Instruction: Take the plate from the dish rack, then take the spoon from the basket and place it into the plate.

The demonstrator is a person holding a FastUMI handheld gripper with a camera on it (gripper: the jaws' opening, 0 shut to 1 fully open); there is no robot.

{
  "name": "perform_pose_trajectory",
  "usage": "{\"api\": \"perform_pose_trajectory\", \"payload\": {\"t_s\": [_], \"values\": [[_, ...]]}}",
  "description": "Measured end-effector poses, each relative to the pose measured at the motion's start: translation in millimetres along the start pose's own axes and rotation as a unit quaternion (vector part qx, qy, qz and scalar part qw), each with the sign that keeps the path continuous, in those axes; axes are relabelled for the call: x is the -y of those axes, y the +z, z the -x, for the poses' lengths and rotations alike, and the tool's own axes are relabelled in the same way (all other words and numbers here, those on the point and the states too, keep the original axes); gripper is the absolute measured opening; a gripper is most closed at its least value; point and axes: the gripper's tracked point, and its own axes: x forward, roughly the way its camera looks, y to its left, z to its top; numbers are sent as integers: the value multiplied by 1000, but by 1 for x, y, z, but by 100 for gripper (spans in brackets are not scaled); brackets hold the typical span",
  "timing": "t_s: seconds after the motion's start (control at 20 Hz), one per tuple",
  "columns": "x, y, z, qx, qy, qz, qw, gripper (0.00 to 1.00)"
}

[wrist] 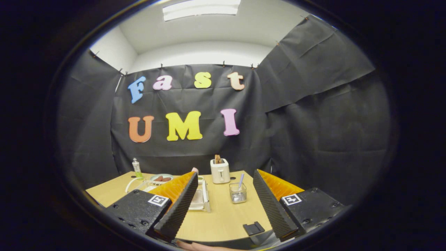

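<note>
Beyond the wide-open, empty claw (223, 195), the basket (238, 192) with its spoon (240, 181) stands between the fingers

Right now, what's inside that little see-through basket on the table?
A spoon with a light blue handle stands in the basket, beyond the open claw. Its bowl end is too small to make out.

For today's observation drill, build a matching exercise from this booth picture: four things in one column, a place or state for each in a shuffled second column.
1 toaster
2 mesh basket
3 dish rack
4 gripper

a open, holding nothing
b partly behind the left finger
c at the table's far edge, toast inside
d between the fingers, ahead of them, holding a spoon

Pairs: 1-c, 2-d, 3-b, 4-a
</note>
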Motion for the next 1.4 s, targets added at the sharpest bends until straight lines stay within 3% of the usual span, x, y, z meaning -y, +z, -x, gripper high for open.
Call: {"api": "perform_pose_trajectory", "payload": {"t_s": [0.4, 0.9, 1.2, 1.4], "values": [[-14, -7, -29, -20, 8, 3, 1000, 100], [-76, -24, -167, -147, 40, 69, 986, 100], [-129, -43, -254, -262, 54, 118, 956, 100], [-135, -65, -301, -330, 27, 198, 923, 100]]}}
